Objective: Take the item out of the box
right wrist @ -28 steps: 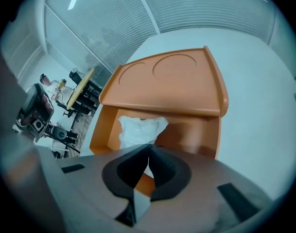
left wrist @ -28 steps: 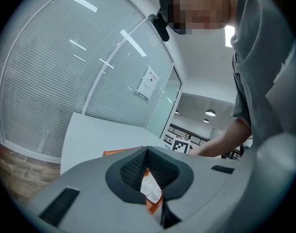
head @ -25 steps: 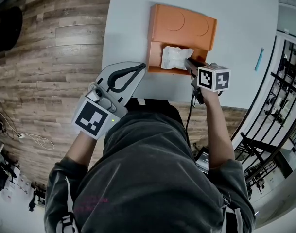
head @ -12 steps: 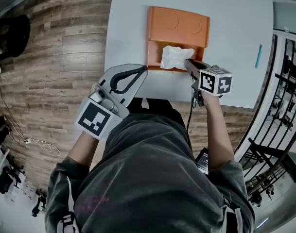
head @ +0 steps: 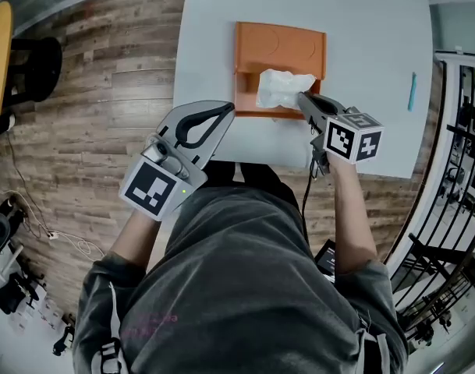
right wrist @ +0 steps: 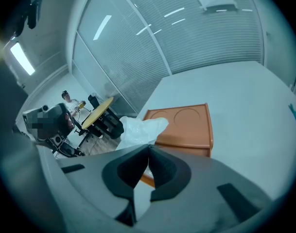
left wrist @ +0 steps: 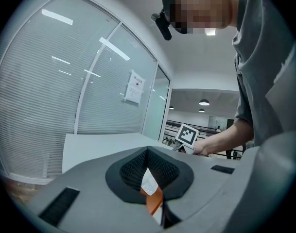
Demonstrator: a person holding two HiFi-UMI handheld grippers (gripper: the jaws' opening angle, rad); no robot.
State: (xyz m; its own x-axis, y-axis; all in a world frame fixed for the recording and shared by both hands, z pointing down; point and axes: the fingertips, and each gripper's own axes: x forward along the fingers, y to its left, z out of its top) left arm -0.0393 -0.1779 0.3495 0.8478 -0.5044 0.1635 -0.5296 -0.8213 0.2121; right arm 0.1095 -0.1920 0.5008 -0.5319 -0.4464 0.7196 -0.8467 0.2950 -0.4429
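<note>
An orange box (head: pixel 280 47) lies on the white table (head: pixel 206 37), with a crumpled white bag (head: pixel 281 89) bulging out of its near side. My right gripper (head: pixel 303 98) is shut on the bag's right edge. In the right gripper view the white bag (right wrist: pixel 138 129) spreads out just past the closed right gripper (right wrist: pixel 148 148), with the orange box (right wrist: pixel 184 125) behind it. My left gripper (head: pixel 225 112) is shut on nothing and hovers over the table's near edge, left of the box. In the left gripper view the left gripper (left wrist: pixel 148 152) is closed.
A teal pen (head: pixel 412 92) lies near the table's right edge. Wood floor (head: pixel 104 92) runs along the left and a black railing (head: pixel 455 131) stands at the right. A round yellow table (right wrist: pixel 96 109) with chairs stands beyond the white table.
The bag now sits a little higher over the box. The right gripper has turned slightly, still on the bag's edge. The left gripper has hardly moved.
</note>
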